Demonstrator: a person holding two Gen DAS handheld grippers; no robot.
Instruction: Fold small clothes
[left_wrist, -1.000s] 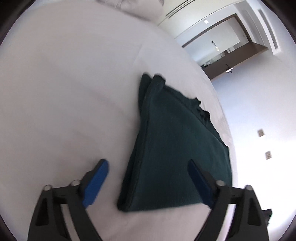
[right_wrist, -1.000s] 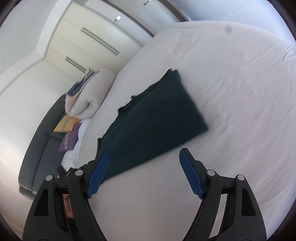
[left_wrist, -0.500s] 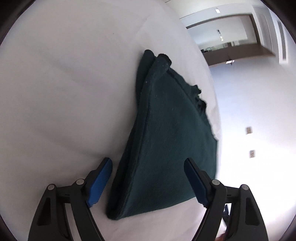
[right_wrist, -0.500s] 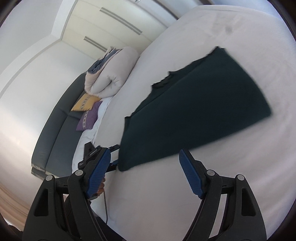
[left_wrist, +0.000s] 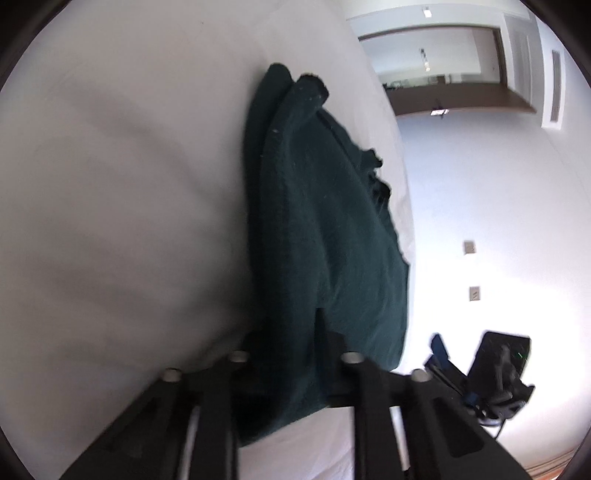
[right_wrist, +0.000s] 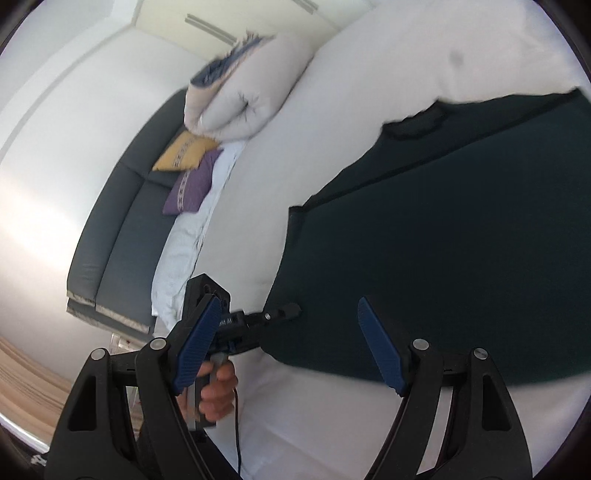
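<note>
item: dark green garment (left_wrist: 325, 236), already folded at least once into a long panel, lay flat on the white bed sheet (left_wrist: 118, 206).
location: near the bed's edge, its near corner at my left side; in the right wrist view it (right_wrist: 443, 258) spread from centre to the right edge of the frame.
left gripper (left_wrist: 291, 343): my fingers were drawn together on the near corner of the garment, cloth bunched between them.
right gripper (right_wrist: 288, 347): my blue pads (right_wrist: 380, 350) stood wide apart, holding nothing, poised just above the garment's near hem.
step in hand: i judged this the pick-up of the near edge, ahead of a further fold; the left corner was taken, the right one not yet.
next move calls for: my right fingers closing on the opposite near corner, then both lifting level and carrying the hem over to the far end, edges matched.
other stock: grey sofa (right_wrist: 122, 206), yellow cushion (right_wrist: 184, 151), purple cushion (right_wrist: 192, 184), rolled duvet (right_wrist: 243, 96).
writing: a small white mark on the left gripper's body, seen from the right wrist view, too blurred to read; no brand or label legible on the garment.
</note>
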